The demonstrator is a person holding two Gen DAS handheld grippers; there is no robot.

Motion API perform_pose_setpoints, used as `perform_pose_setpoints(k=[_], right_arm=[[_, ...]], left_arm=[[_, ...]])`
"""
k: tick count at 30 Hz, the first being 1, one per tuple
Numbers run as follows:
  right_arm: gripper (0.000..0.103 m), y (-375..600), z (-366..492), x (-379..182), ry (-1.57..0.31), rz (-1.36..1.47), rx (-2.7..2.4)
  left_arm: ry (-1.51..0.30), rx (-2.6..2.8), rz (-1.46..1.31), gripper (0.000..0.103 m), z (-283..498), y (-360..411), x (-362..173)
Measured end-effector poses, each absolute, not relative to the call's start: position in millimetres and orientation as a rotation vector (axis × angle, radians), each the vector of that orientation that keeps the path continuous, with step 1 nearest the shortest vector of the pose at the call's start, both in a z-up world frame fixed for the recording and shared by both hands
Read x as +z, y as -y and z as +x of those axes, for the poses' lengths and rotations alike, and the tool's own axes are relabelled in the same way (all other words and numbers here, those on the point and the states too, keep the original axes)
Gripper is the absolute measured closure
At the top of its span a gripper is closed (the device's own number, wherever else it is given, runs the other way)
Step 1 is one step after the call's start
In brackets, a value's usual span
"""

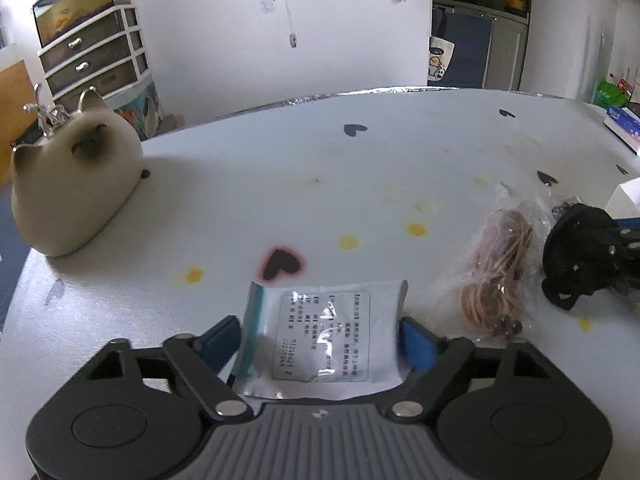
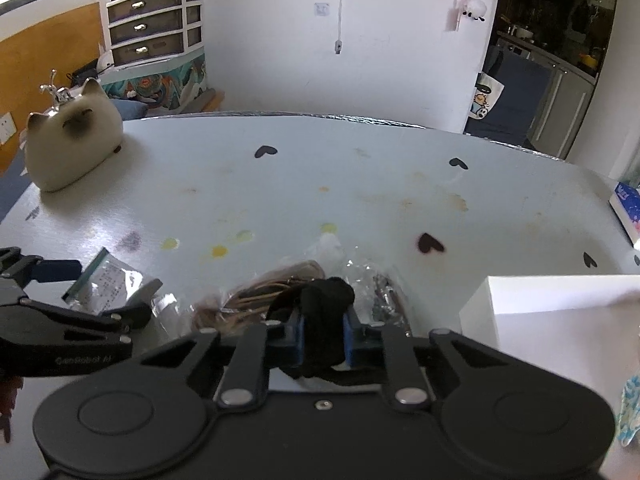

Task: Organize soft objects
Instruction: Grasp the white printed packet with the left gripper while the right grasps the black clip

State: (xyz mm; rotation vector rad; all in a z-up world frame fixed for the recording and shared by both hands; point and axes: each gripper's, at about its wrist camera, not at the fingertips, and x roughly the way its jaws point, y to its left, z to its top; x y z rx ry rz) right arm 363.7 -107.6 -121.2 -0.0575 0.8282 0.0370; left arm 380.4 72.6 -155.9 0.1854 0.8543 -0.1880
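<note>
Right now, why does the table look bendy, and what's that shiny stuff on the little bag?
In both wrist views the fisheye lens curves the table edge. In the left wrist view, light glares white off the sachet. In the right wrist view, the black fabric is too dark for detail.

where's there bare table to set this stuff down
The widest bare patch is mid-table, between the cat plush and the white box. The near edge is crowded: the labelled pouch in the left tongs, the rubber-band bag, and the black fabric in the right tongs.
</note>
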Motion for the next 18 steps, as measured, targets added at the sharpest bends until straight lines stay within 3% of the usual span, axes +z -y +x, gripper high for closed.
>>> perform_pose_setpoints(k=[6, 8, 9, 11, 12, 13, 18], right_arm=[[0.086, 107.1, 355.1, -111.3, -0.803, -0.041, 0.069], [0.086, 107.2, 351.8, -107.7, -0.793, -0.038, 0.075], [0.086, 107.6, 349.8, -105.7, -0.788, -0.035, 0.078], [0.086, 108.7, 346.5, -103.0, -0.781, -0.03, 0.08], [0.086, 109.7, 344.5, -101.8, -0.777, -0.026, 0.083], [0.086, 110.2, 342.9, -101.3, -0.775, -0.024, 0.084], [0.086, 114.6, 337.8, -100.3, -0.782, -0.009, 0.085]], left_arm=[[-0.844, -0.218, 0.159, 0.065, 373.2, -70.5, -147.0], [-0.851, -0.206, 0.14, 0.065, 371.9, -70.3, -145.0], [-0.851, -0.2, 0.129, 0.063, 371.0, -71.3, -144.1], [-0.845, -0.188, 0.106, 0.033, 368.9, -74.6, -142.2], [-0.837, -0.178, 0.096, 0.007, 368.1, -76.3, -141.1], [-0.818, -0.169, 0.092, 0.001, 366.7, -77.9, -139.4], [-0.785, -0.207, 0.168, 0.0, 373.4, -78.5, -134.5]])
